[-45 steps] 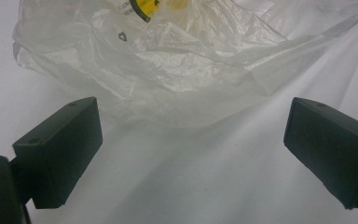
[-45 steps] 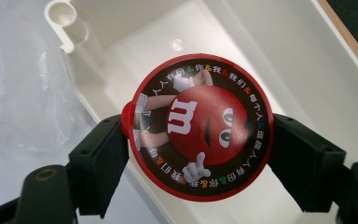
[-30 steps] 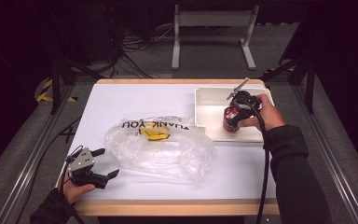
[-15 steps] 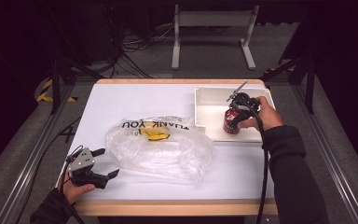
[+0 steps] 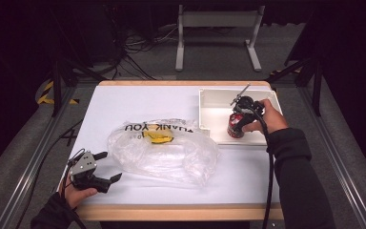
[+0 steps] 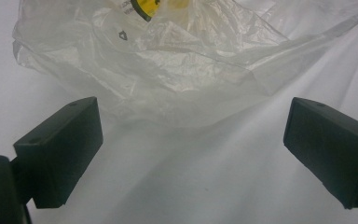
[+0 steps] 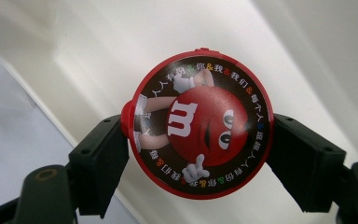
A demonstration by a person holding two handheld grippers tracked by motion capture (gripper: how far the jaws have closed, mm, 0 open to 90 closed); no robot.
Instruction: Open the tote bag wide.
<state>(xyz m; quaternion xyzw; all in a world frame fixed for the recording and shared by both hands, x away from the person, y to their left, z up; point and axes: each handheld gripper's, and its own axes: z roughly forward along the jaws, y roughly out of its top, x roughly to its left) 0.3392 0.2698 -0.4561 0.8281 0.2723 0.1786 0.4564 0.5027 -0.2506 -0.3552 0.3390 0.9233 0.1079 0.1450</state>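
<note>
I am looking down on the desk (image 5: pixel 124 102), covered in white. My right gripper (image 5: pixel 240 114) is sitting over the white tray (image 5: pixel 209 95) at the desk's far right corner, and its jaws are clamping a red candy canister (image 5: pixel 235 126) from both sides. Along the right gripper view, the canister (image 7: pixel 200 135) is facing me lid-on: a round red lid with a red cartoon candy character and a ring of small printed characters around it, with one black pad (image 7: pixel 100 163) pressing each side of it. The canister is standing inside the tray, close to the tray's near wall, though I cannot tell whether its base is touching the tray floor. My right hand (image 5: pixel 267 117) is wrapping the gripper body, and the cable is trailing back along the dark sleeve (image 5: pixel 293 176).

My left gripper (image 5: pixel 100 167) is resting at the desk's near left corner, jaws spread wide and holding nothing. In the left gripper view the two black pads (image 6: pixel 60 149) are standing well apart with bare white desk between them. Just beyond them a clear plastic bag (image 6: pixel 168 60) is lying crumpled. From above, the bag (image 5: pixel 167 148) is spreading across the middle of the desk, printed with a yellow mark and upside-down lettering, its right end reaching near the tray's near left corner.
</note>
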